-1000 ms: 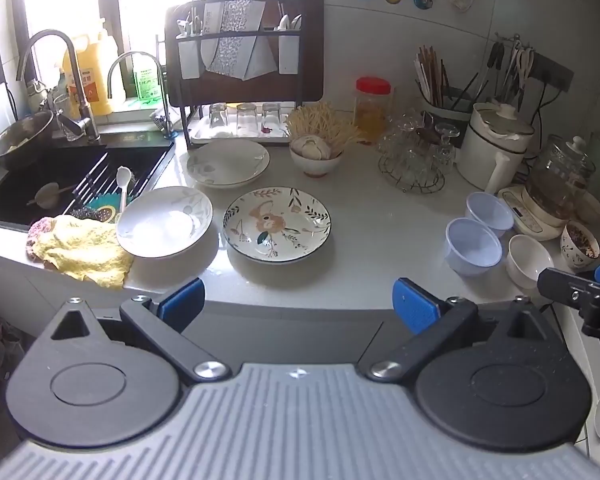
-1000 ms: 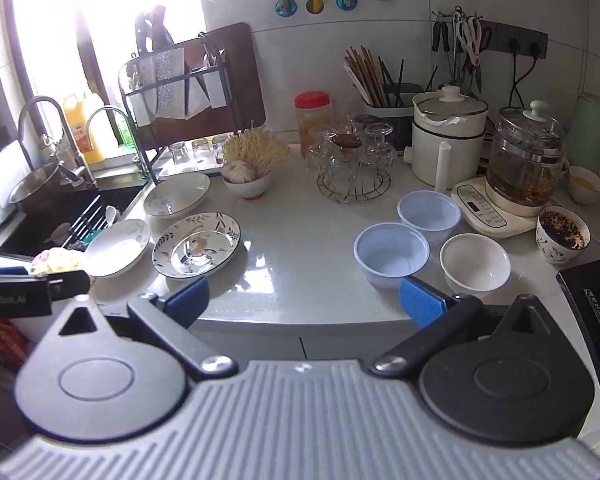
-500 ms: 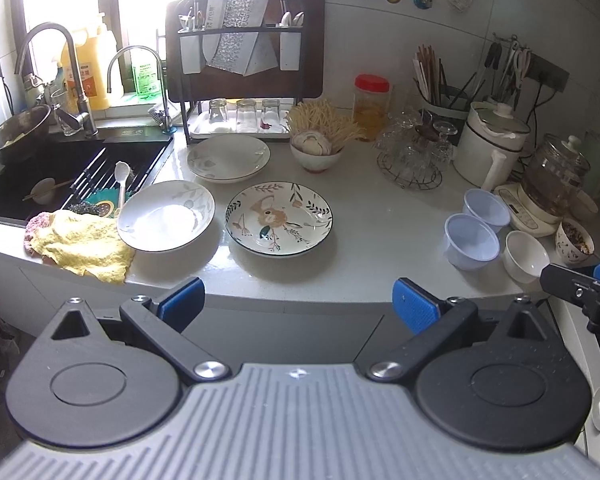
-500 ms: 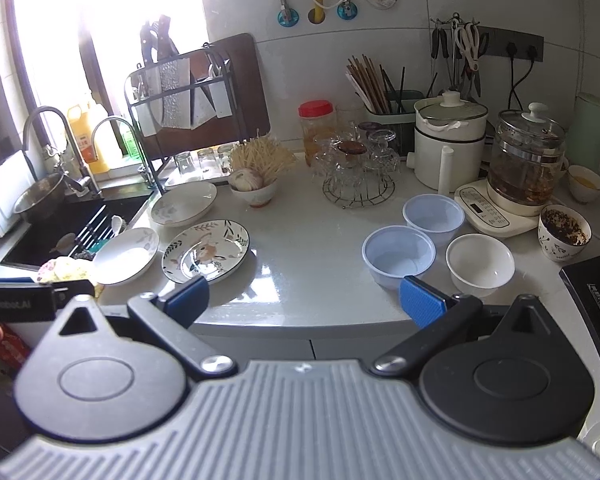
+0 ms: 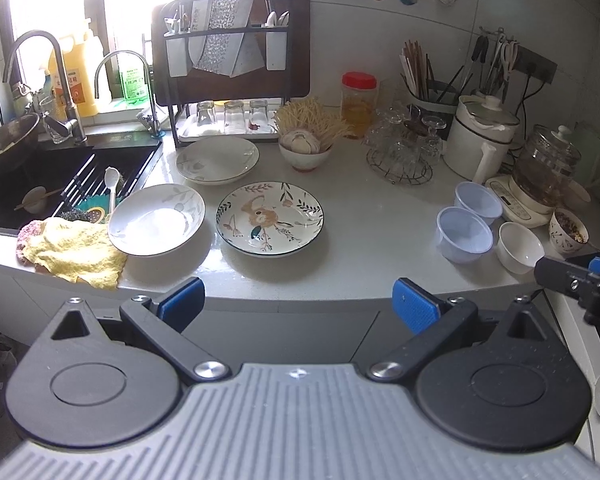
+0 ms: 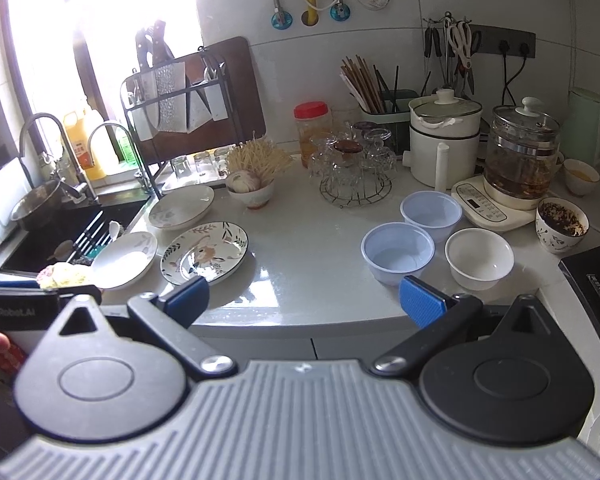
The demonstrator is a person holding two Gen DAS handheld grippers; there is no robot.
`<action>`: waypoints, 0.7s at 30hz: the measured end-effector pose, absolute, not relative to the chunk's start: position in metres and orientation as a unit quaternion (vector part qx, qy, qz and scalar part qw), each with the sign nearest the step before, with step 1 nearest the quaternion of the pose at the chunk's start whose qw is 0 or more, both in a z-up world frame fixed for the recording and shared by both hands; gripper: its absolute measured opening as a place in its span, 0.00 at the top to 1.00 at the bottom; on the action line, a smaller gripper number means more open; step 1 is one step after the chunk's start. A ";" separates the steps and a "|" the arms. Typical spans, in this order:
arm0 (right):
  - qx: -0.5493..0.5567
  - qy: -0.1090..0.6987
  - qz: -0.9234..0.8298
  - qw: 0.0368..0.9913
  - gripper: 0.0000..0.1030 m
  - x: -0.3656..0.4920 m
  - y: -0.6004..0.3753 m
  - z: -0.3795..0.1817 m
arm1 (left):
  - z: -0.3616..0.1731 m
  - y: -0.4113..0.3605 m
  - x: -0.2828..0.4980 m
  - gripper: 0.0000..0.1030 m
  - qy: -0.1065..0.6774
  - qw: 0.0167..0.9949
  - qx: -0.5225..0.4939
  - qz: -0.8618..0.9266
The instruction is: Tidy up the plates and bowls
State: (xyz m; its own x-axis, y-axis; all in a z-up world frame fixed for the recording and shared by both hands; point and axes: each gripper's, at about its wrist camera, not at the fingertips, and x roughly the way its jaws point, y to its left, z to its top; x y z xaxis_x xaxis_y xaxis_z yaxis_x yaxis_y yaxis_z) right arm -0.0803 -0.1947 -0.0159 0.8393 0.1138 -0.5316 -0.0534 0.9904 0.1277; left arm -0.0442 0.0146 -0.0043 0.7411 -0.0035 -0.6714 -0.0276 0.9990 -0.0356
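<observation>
On the white counter lie a floral plate (image 5: 269,217) (image 6: 204,252), a white plate (image 5: 156,219) (image 6: 124,259) beside the sink and a third white plate (image 5: 217,159) (image 6: 181,206) behind them. To the right stand two pale blue plastic bowls (image 5: 464,233) (image 5: 478,201) (image 6: 397,252) (image 6: 431,214) and a small white bowl (image 5: 520,246) (image 6: 479,258). My left gripper (image 5: 298,304) hangs open in front of the counter edge, below the floral plate. My right gripper (image 6: 304,300) is open too, held before the edge near the blue bowls. Neither holds anything.
A sink (image 5: 56,184) and a yellow cloth (image 5: 74,250) sit at the left. A dish rack (image 5: 228,80), a garlic bowl (image 5: 305,154), a glass stand (image 5: 404,148), a white cooker (image 5: 482,136), a glass kettle (image 5: 548,172) and a patterned cup (image 5: 568,232) line the back and right.
Both grippers have drawn back and risen a little from the counter, so the dishes look smaller and farther. Both stay open and nothing on the counter has moved.
</observation>
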 end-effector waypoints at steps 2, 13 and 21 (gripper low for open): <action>0.047 0.279 0.036 0.958 0.00 -0.081 -0.196 -0.018 | -0.006 0.014 -0.045 0.01 0.358 0.934 -0.016 0.009; 0.055 0.280 0.039 0.958 0.00 -0.078 -0.205 -0.022 | -0.009 0.002 -0.046 0.01 0.345 0.939 0.001 0.016; 0.055 0.288 0.033 0.956 0.00 -0.076 -0.209 -0.025 | -0.015 -0.010 -0.046 0.01 0.351 0.936 -0.005 0.005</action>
